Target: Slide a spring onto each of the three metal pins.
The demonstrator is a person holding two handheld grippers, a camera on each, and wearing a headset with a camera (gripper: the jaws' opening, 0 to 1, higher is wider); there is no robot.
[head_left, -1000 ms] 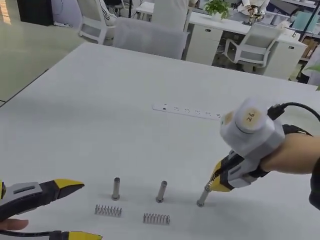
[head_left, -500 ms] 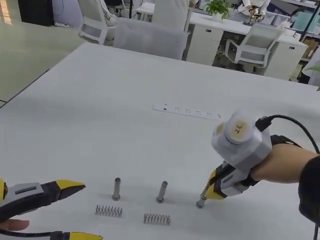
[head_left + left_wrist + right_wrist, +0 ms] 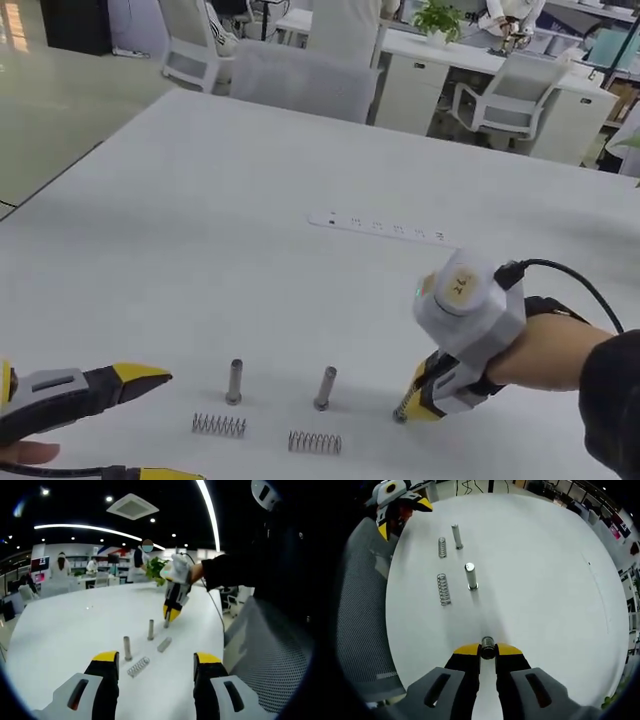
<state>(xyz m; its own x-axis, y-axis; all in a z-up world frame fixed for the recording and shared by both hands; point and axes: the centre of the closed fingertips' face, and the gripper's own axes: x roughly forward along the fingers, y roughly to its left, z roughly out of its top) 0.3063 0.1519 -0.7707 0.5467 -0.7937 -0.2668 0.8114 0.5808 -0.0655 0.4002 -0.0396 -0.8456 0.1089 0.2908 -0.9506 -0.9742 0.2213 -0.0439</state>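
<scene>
Jaws first: the yellow-tipped right gripper is pinching narrow around a small coiled steel spring. The yellow-tipped left gripper is gaping wide, gripping nothing, and hovering over the near left corner of the big white desk.

All the action is happening along the desk's near edge, where three short grey metal pins are standing in a row. That's the left pin, the middle pin and the right pin, which the right gripper is working on. From the head view it's looking to me like that spring is already riding low on the right pin.

The left loose spring and the middle loose spring are lying flat just beside their pins, on the near-edge side, waiting.

Tip for this step, imo: be keeping the coil lined up straight with the pin while pushing down. Go gentle so nothing is tipping, and only be letting go once it's sitting at the base.
</scene>
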